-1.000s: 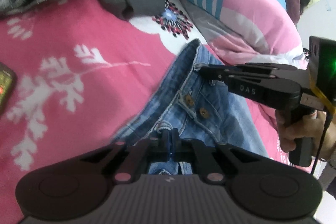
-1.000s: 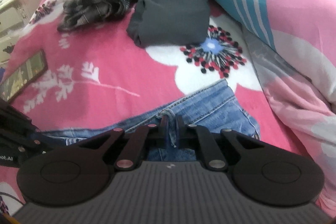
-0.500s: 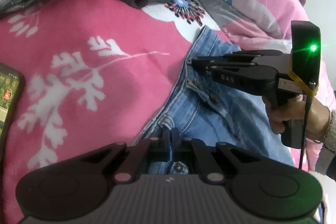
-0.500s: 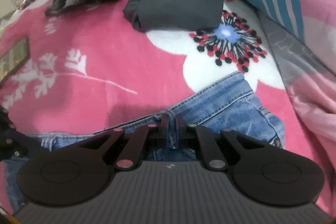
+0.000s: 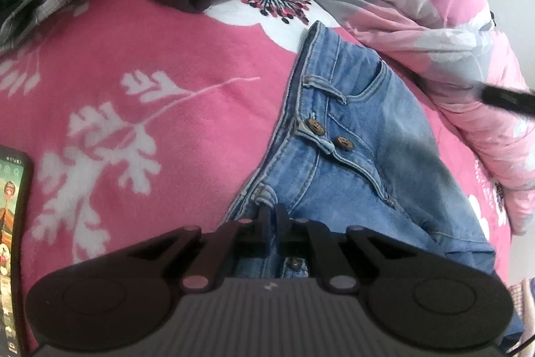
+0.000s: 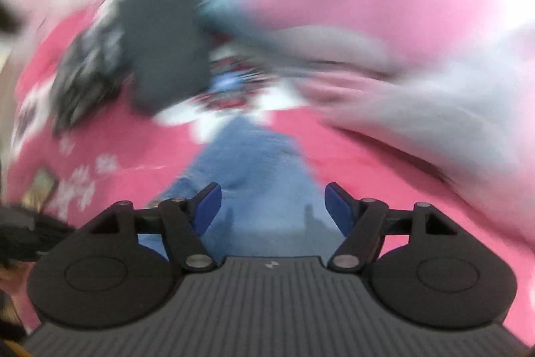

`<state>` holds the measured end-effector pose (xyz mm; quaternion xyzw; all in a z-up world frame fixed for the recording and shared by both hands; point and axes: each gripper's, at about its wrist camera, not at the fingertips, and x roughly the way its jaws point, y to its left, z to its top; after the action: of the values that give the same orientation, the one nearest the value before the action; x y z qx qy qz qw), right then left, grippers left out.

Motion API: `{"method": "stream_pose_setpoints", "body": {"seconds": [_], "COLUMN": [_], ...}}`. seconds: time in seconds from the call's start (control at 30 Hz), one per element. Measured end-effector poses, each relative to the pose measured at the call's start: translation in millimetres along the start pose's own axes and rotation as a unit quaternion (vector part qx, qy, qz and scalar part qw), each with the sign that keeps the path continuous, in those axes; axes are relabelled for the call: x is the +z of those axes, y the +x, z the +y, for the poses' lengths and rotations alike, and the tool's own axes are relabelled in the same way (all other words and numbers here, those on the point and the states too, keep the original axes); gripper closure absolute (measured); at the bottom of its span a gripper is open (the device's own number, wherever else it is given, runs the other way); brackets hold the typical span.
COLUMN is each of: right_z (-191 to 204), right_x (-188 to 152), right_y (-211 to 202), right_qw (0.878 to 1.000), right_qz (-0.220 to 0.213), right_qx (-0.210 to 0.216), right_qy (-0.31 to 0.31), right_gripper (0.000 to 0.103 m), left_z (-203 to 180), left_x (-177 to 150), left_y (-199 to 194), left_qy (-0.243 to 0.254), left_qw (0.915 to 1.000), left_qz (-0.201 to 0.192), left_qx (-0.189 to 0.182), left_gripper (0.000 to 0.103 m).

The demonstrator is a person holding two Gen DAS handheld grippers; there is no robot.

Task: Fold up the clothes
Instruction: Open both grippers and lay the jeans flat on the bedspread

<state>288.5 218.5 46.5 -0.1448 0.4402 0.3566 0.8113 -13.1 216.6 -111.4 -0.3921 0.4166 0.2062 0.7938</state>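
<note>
Pinching jeans waistband, left gripper fingers pressed together; right gripper fingers opening, nothing between.

The left black two-finger tongs point steeply downward, jaws pinched tight on the waistband of the blue denim jeans. The right black tongs with blue pads are opening, nothing pressed between them, their view motion-blurred.

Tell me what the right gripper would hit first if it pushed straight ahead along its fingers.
Most likely the jeans. The right gripper has nothing between its opening jaws and points down at the denim on the pink blanket. The frame is heavily blurred, so depth is uncertain.
</note>
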Motion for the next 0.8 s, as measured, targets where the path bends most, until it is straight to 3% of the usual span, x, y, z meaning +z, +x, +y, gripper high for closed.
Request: {"method": "stream_pose_setpoints", "body": {"seconds": [0.1,0.13,0.2,0.3,0.37,0.5,0.63,0.8], "right_z": [-22.5,-31.0,-48.9,-53.5,-43.7,-17.6,-13.8,-43.2], "right_x": [-0.3,-16.0,-49.9,-106.6,-136.2,-172.9,-200.7,-220.2], "right_y": [-45.0,-59.3,-88.3,-126.4,-149.4,-178.5,-185.4,-173.8], "right_qw": [0.991,0.984,0.964,0.931,0.916,0.894,0.905,0.923], "right_qz": [-0.028,-0.031,-0.036,-0.027,-0.022,-0.005,0.023,0.034], "right_qx": [-0.060,-0.075,-0.106,-0.138,-0.156,-0.175,-0.205,-0.186], "right_qy": [0.120,0.161,0.242,0.335,0.369,0.412,0.372,0.336], "right_gripper": [0.032,0.032,0.032,0.032,0.032,0.032,0.032,0.028], "left_z": [-2.9,-4.5,-10.2,-22.0,-31.1,-44.8,-67.8,-114.2], "left_x": [0.5,0.9,1.4,0.0,-3.8,-9.9,-18.2,-33.3], "left_y": [-1.3,-2.5,-4.5,-9.0,-14.2,-23.2,-33.1,-23.9], "left_qy": [0.004,0.007,0.018,0.045,0.065,0.083,0.114,0.173], "left_qw": [1.0000,1.0000,0.9998,0.9988,0.9970,0.9937,0.9887,0.9831], "left_qz": [-0.003,-0.004,-0.007,-0.014,-0.028,-0.045,-0.065,-0.052], "left_qx": [0.003,0.005,0.008,0.015,0.031,0.059,0.073,0.030], "left_gripper": [0.095,0.095,0.090,0.074,0.066,0.065,0.066,0.066]}}
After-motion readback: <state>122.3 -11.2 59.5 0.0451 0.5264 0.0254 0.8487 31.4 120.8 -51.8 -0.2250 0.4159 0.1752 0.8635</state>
